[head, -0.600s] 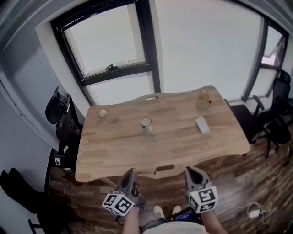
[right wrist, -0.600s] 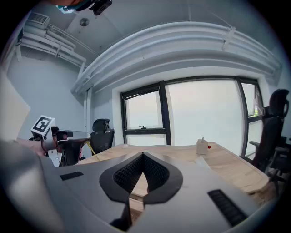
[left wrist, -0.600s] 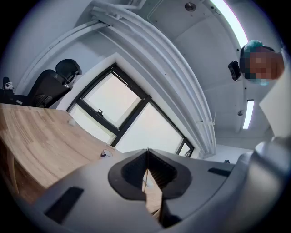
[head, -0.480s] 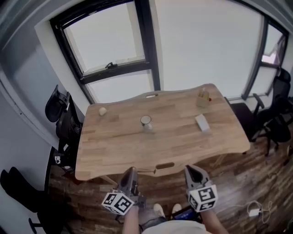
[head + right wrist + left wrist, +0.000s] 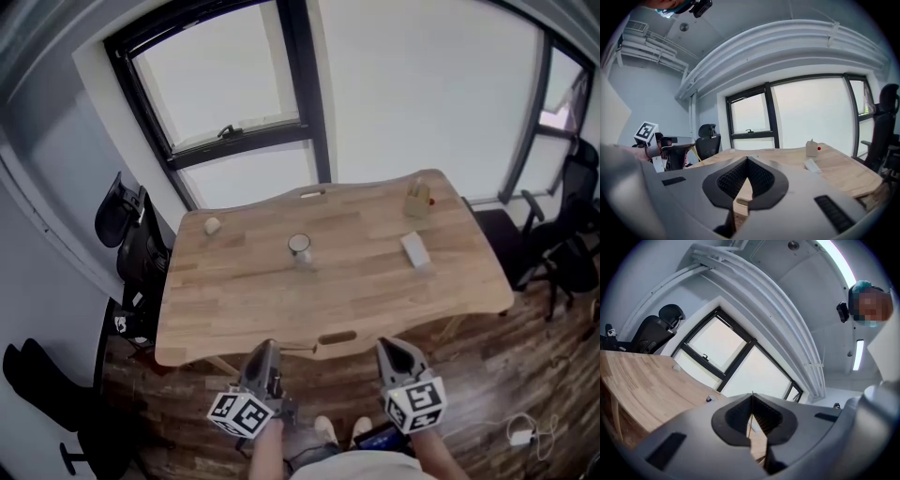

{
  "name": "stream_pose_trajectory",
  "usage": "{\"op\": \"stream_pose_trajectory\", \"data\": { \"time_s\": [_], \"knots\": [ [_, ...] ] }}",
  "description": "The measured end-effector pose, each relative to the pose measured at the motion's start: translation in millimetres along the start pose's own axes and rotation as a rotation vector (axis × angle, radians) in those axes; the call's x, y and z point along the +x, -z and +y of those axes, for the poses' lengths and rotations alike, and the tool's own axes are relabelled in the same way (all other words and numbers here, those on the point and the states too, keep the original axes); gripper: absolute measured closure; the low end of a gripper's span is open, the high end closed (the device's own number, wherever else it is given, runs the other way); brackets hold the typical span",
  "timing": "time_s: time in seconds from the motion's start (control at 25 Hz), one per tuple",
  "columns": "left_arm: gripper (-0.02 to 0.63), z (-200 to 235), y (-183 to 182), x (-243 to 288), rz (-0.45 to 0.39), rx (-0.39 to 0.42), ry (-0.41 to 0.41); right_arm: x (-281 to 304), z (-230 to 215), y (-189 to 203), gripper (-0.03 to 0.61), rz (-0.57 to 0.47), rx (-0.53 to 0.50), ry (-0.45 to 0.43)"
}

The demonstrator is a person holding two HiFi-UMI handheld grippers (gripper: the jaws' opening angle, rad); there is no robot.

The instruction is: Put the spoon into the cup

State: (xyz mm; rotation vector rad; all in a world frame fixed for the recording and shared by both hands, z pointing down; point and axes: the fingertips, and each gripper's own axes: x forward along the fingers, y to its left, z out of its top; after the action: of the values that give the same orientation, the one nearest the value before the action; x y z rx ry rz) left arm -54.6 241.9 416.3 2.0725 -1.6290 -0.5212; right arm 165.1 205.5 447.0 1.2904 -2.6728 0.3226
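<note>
A small cup (image 5: pixel 299 247) with a white rim stands near the middle of the wooden table (image 5: pixel 244 300); the left gripper view shows this cup (image 5: pixel 709 398) far off. My left gripper (image 5: pixel 265 349) hangs in front of the table's near edge, shut on a thin, pale spoon (image 5: pixel 298 349) that sticks out to the right. This spoon (image 5: pixel 750 420) shows as a fine line between the closed left gripper (image 5: pixel 751 397) jaws; its bowl is not visible. My right gripper (image 5: pixel 389 349) is beside it, shut and empty, its tips (image 5: pixel 747 160) meeting.
On the table lie a small round object (image 5: pixel 212 226) at the far left, a white box (image 5: pixel 413 251) and a wooden block (image 5: pixel 417 202) at the right. Office chairs stand left (image 5: pixel 141 253) and right (image 5: pixel 567 244) of the table. Windows lie beyond.
The head view has shifted slightly, so the table sits a little higher in the frame. Both grippers stay low in front of the table, still shut.
</note>
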Motion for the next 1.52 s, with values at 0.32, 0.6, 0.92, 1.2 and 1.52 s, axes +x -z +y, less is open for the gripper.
{"op": "stream_pose_trajectory", "data": {
  "time_s": [0.32, 0.6, 0.92, 1.2, 1.52],
  "knots": [
    [0.611, -8.7, 3.9, 12.8, -0.003, 0.035, -0.009, 6.2, -10.4, -4.8, 0.581, -0.005, -0.013, -0.027],
    [0.611, 6.0, 8.1, 21.8, -0.006, 0.028, -0.028, 14.7, -23.4, 2.3, 0.581, 0.018, -0.007, -0.022],
    [0.611, 27.0, 2.8, 66.2, 0.000, 0.006, -0.019, 54.3, -40.9, 4.0, 0.581, 0.036, -0.007, -0.001],
    [0.611, 63.8, -10.4, 133.8, 0.026, -0.009, 0.028, 114.5, -63.4, -3.1, 0.581, 0.065, -0.008, 0.050],
    [0.611, 106.1, -34.6, 199.2, 0.054, -0.032, 0.063, 177.0, -73.6, -16.6, 0.581, 0.080, 0.009, 0.086]
  ]
}}
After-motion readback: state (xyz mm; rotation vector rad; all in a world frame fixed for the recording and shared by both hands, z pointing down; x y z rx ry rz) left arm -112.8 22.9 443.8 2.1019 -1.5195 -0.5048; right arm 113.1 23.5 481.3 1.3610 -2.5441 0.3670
